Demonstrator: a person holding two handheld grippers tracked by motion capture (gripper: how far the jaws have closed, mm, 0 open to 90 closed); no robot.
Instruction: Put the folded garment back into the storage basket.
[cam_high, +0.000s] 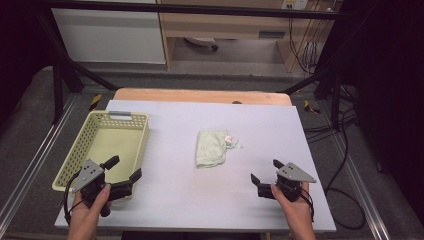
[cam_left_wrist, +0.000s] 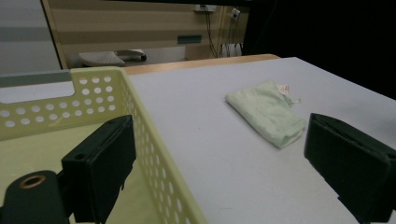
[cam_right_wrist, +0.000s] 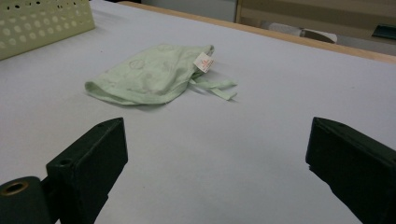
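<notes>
Cloth: the folded pale-green fabric cloth (cam_high: 212, 148) lies mid-desk, right of the perforated yellow plastic basket (cam_high: 80, 150).
Jaws: left gripper (cam_high: 122, 173) and right gripper (cam_high: 265, 176) are released, empty.
Approach: one folded edge should be pinched low.

On my table (cam_high: 280, 135): one pale yellow perforated basket (cam_high: 85, 145) along the left edge, lying flat. Beyond the far edge: a wooden cabinet (cam_high: 225, 25), cables (cam_high: 305, 45) trailing on the floor.
</notes>
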